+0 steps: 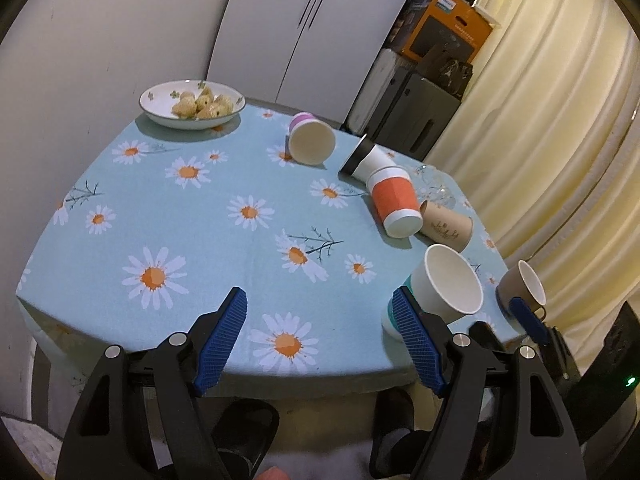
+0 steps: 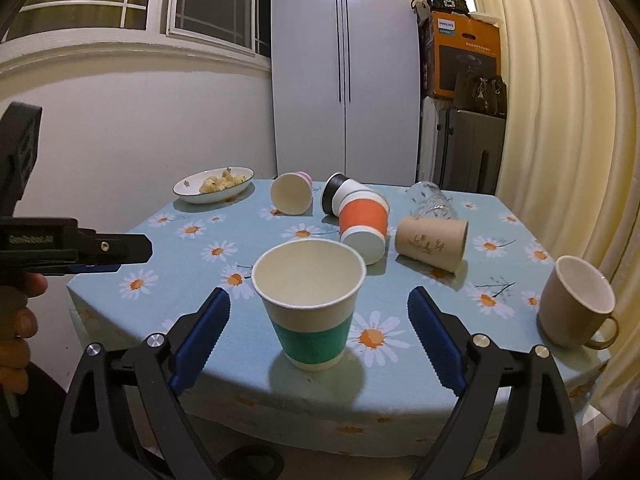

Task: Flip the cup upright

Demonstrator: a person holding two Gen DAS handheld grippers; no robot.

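A teal-banded paper cup (image 2: 310,304) stands upright near the table's front edge, between the fingers of my open right gripper (image 2: 320,316) without touching them; it also shows in the left wrist view (image 1: 444,286). My left gripper (image 1: 320,312) is open and empty over the front edge, left of that cup. Lying on their sides further back are an orange-banded cup (image 2: 363,222) (image 1: 394,204), a brown paper cup (image 2: 432,242) (image 1: 446,226), a black-banded cup (image 2: 340,196) (image 1: 366,160) and a pink cup (image 2: 292,192) (image 1: 310,138).
A beige mug (image 2: 576,308) (image 1: 520,286) stands upright at the right front corner. A clear glass (image 2: 432,200) lies behind the brown cup. A bowl of snacks (image 2: 214,189) (image 1: 192,104) sits at the back left. Curtains hang to the right, a cabinet behind.
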